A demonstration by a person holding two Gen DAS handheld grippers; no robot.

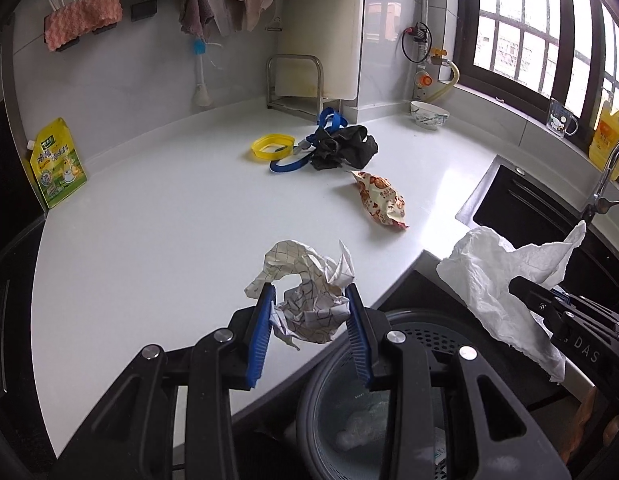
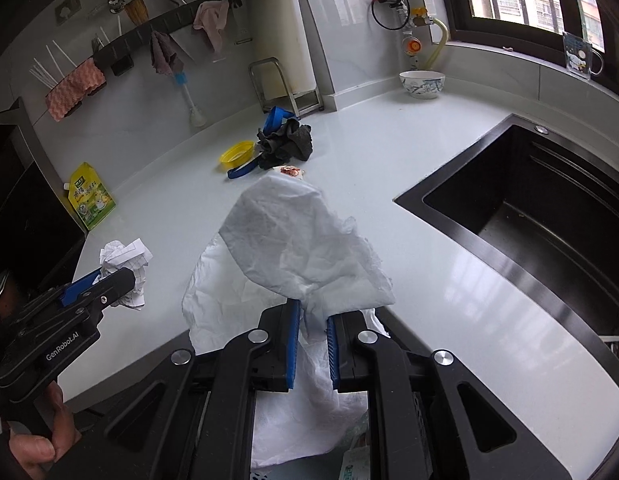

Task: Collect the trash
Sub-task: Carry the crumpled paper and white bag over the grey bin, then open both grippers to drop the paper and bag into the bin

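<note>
Paper ball (image 1: 305, 304) clamped in left jaws, tissue (image 2: 293, 248) pinched in right; both carried at worktop (image 1: 157, 216) edge above bin (image 1: 341, 392), likely for dropping.

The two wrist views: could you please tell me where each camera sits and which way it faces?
Left wrist: on the left gripper, angled down across the white counter; its fingers clamp crumpled grid paper above a bin.
Right wrist: on the right gripper, angled down toward counter and sink; it pinches a white tissue; a hand shows.
Shared: each view shows the other gripper, yellow ring, black cloth.
</note>
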